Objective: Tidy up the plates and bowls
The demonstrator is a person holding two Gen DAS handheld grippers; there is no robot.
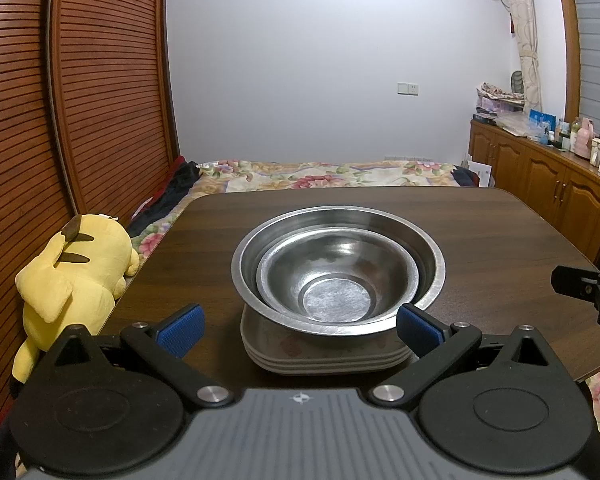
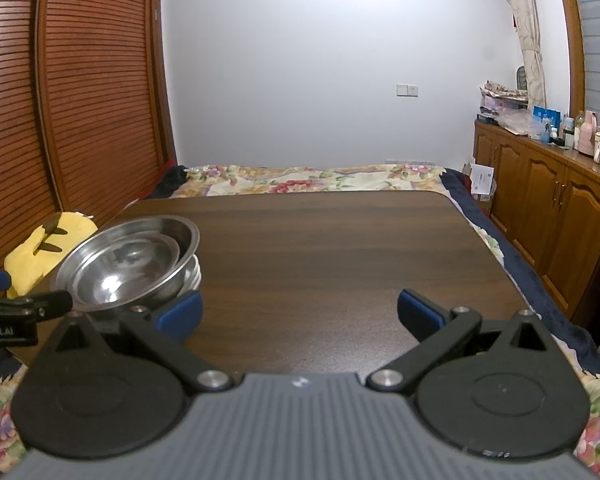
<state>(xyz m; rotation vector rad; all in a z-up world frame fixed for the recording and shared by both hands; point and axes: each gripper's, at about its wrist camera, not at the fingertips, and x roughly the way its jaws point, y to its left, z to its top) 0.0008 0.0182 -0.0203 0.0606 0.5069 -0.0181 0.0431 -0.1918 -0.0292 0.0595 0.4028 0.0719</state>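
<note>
A small steel bowl (image 1: 336, 276) sits nested inside a large steel bowl (image 1: 428, 256), and both rest on a stack of pale plates (image 1: 324, 356) on the dark wooden table (image 1: 480, 232). My left gripper (image 1: 298, 326) is open and empty, its blue pads either side of the stack's near edge. In the right wrist view the same bowls (image 2: 128, 260) and plates (image 2: 196, 272) stand at the left. My right gripper (image 2: 300, 314) is open and empty over bare table (image 2: 320, 248), to the right of the stack.
A yellow plush toy (image 1: 72, 276) lies off the table's left edge by the slatted wardrobe doors (image 1: 80, 100). A bed with a floral cover (image 1: 320, 176) lies behind the table. Wooden cabinets (image 1: 540, 176) with bottles stand at the right.
</note>
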